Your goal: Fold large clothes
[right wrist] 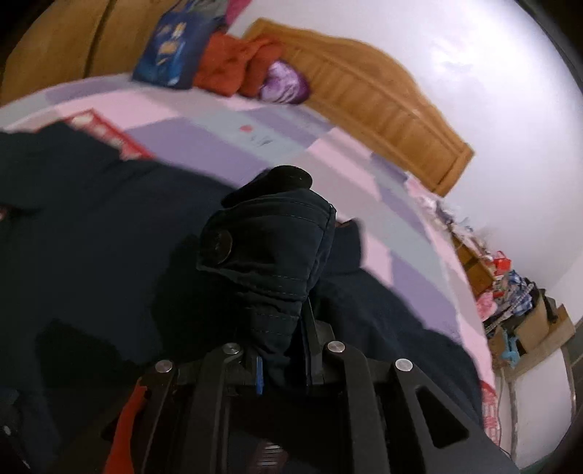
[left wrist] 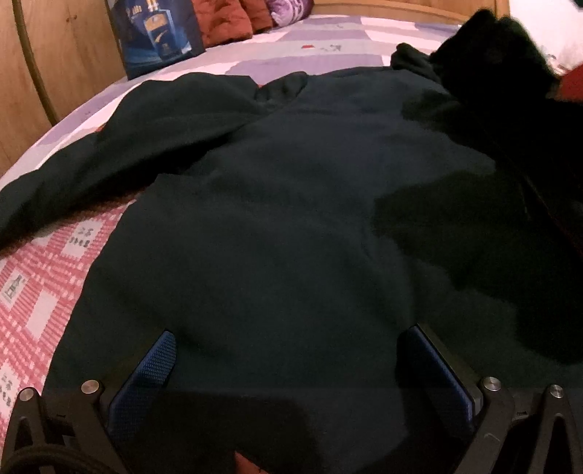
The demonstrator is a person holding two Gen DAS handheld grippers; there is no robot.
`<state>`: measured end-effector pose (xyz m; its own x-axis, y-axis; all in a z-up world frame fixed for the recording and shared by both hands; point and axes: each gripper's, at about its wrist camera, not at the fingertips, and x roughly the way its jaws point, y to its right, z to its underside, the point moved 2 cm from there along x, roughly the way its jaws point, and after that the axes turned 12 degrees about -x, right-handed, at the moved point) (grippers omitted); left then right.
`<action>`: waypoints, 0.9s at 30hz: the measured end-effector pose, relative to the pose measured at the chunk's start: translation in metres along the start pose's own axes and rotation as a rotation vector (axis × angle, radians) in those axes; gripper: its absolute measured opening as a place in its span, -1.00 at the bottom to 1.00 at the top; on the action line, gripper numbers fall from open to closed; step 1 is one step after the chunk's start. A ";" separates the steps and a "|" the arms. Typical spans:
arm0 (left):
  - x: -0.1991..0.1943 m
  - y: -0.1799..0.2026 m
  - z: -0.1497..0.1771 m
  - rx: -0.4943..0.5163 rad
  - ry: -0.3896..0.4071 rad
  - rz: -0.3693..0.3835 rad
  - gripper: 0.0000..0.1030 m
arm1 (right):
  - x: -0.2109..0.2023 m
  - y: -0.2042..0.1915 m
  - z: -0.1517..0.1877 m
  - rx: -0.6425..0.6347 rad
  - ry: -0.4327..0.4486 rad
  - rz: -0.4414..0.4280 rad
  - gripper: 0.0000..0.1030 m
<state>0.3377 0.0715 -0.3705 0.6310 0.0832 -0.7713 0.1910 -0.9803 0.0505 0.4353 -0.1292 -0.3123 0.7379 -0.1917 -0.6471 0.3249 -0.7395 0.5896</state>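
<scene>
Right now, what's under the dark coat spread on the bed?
The dark coat lies on a patchwork bedsheet, pink check at one side, purple and white beyond. Whatever sits beneath the coat's middle is covered and cannot be seen.

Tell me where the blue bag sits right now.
In the left wrist view the blue bag stands upper left on the bed, between the wooden wall and the red cushions.
</scene>
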 end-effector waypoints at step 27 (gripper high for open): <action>0.002 -0.004 0.002 -0.013 -0.006 0.012 1.00 | -0.018 -0.059 -0.004 -0.036 0.043 -0.289 0.30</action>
<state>0.3361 0.0752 -0.3733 0.6284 0.0702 -0.7747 0.1933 -0.9788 0.0681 0.4050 -0.0793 -0.3332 0.6355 0.0518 -0.7704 0.5460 -0.7356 0.4010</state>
